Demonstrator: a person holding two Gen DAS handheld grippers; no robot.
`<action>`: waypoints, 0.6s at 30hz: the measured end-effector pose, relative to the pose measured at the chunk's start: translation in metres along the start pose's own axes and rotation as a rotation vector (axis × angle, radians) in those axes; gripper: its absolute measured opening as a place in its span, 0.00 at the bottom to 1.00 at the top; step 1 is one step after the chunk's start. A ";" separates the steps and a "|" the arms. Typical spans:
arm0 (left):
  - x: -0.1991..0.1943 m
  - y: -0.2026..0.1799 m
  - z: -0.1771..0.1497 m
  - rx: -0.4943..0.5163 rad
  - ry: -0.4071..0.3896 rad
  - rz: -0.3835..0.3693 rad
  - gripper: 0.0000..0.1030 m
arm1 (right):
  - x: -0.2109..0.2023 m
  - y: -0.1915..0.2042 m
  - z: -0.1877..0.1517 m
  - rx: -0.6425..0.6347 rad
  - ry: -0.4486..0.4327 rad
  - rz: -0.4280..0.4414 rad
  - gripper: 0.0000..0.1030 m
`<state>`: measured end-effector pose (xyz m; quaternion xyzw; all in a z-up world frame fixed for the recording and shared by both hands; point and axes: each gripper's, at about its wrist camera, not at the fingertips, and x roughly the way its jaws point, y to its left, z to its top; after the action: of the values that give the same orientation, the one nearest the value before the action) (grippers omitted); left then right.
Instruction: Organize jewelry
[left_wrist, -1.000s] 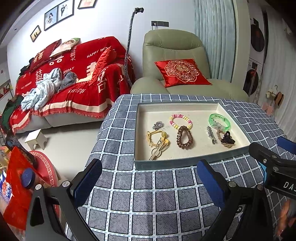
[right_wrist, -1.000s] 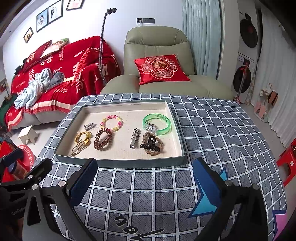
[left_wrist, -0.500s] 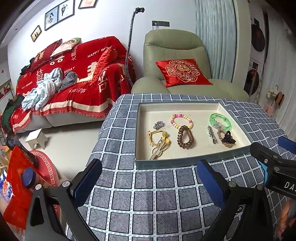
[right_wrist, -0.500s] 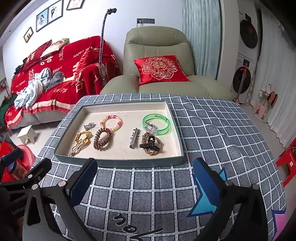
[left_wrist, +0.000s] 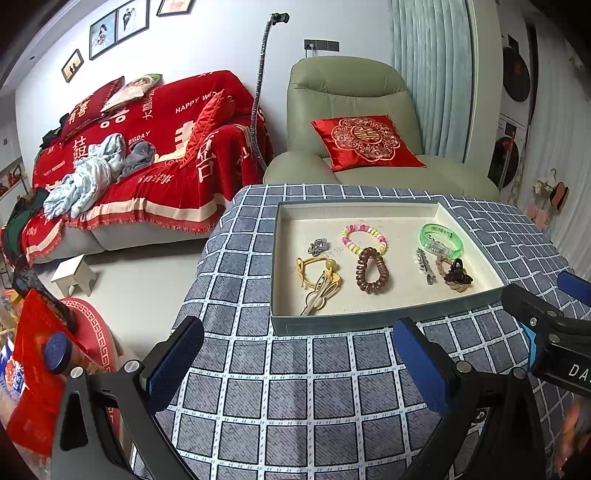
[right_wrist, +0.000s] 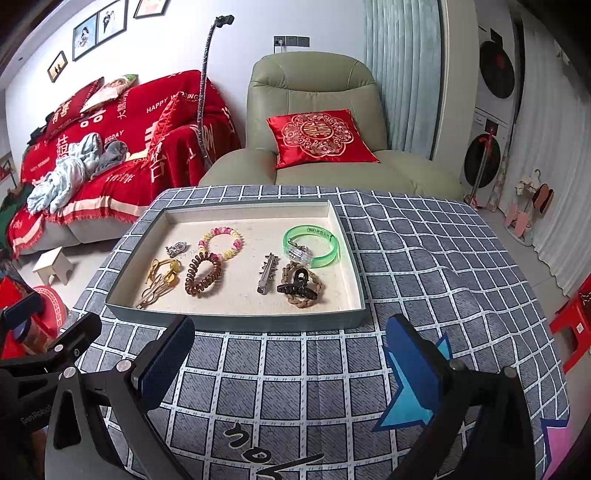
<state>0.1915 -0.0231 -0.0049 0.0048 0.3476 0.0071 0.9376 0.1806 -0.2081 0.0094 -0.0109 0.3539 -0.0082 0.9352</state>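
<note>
A grey tray (left_wrist: 369, 323) (right_wrist: 236, 322) with a cream floor sits on the checked tablecloth. In it lie a green bangle (left_wrist: 441, 240) (right_wrist: 311, 246), a pink and yellow bead bracelet (left_wrist: 364, 238) (right_wrist: 221, 243), a brown coil hair tie (left_wrist: 372, 270) (right_wrist: 204, 274), a silver clip (left_wrist: 424, 265) (right_wrist: 267, 273), a black claw clip on a braided band (left_wrist: 456, 274) (right_wrist: 300, 285), a yellow hair tie with a gold clip (left_wrist: 318, 280) (right_wrist: 159, 277) and a small silver piece (left_wrist: 317, 246) (right_wrist: 176, 249). My left gripper (left_wrist: 297, 365) and right gripper (right_wrist: 290, 363) are open and empty, in front of the tray.
The checked tablecloth (right_wrist: 424, 258) covers the table. A green armchair (right_wrist: 314, 110) with a red cushion stands behind it, a red-covered sofa (left_wrist: 147, 155) at the left. A red stool (right_wrist: 572, 321) stands at the right. Blue star stickers (right_wrist: 410, 402) lie on the cloth.
The left wrist view has shifted slightly; the tray sits a little further right in it. The jewelry and both grippers' openings are unchanged.
</note>
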 end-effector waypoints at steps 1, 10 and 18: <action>0.000 0.000 0.000 0.000 0.001 0.000 1.00 | 0.000 0.001 0.000 0.000 0.001 0.000 1.00; 0.002 0.001 -0.001 -0.003 0.004 0.000 1.00 | 0.000 0.001 0.000 -0.001 0.000 0.000 1.00; 0.002 0.001 -0.001 -0.003 0.005 0.000 1.00 | 0.000 0.001 0.000 -0.001 0.000 0.000 1.00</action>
<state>0.1923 -0.0220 -0.0069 0.0032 0.3501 0.0076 0.9367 0.1804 -0.2071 0.0097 -0.0113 0.3538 -0.0079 0.9352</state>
